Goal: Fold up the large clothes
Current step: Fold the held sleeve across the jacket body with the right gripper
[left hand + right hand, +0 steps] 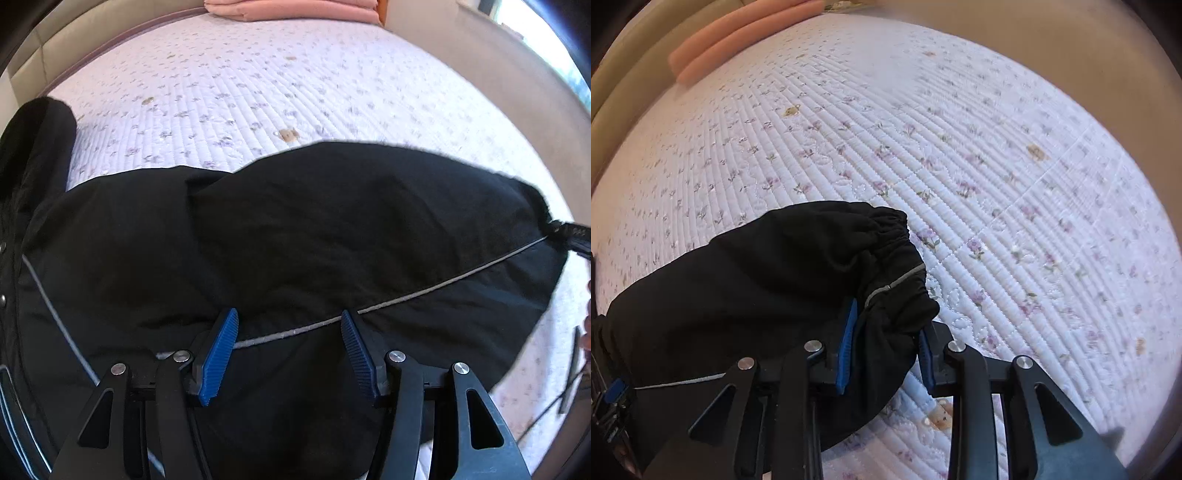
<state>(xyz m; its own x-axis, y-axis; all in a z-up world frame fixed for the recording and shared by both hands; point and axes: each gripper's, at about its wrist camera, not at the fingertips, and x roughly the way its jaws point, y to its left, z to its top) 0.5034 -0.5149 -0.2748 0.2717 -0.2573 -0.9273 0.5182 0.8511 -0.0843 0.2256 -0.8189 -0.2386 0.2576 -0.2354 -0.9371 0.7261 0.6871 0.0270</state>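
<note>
A large black jacket (295, 236) with thin grey piping lies spread across the quilted bed (229, 85). My left gripper (290, 325) is open, its blue pads (221, 350) standing apart just above the jacket at the piping seam, holding nothing. In the right wrist view, my right gripper (886, 332) is shut on the jacket's sleeve (798, 269) just behind the elastic cuff (901, 236), and the sleeve hangs lifted over the quilt (997, 184). The right gripper's tip also shows at the far right edge of the left wrist view (570, 236), gripping the sleeve end.
A folded pink blanket (295, 9) lies at the head of the bed, also in the right wrist view (738, 40). A beige padded headboard (74, 40) and side wall border the bed. White floral quilt stretches beyond the jacket.
</note>
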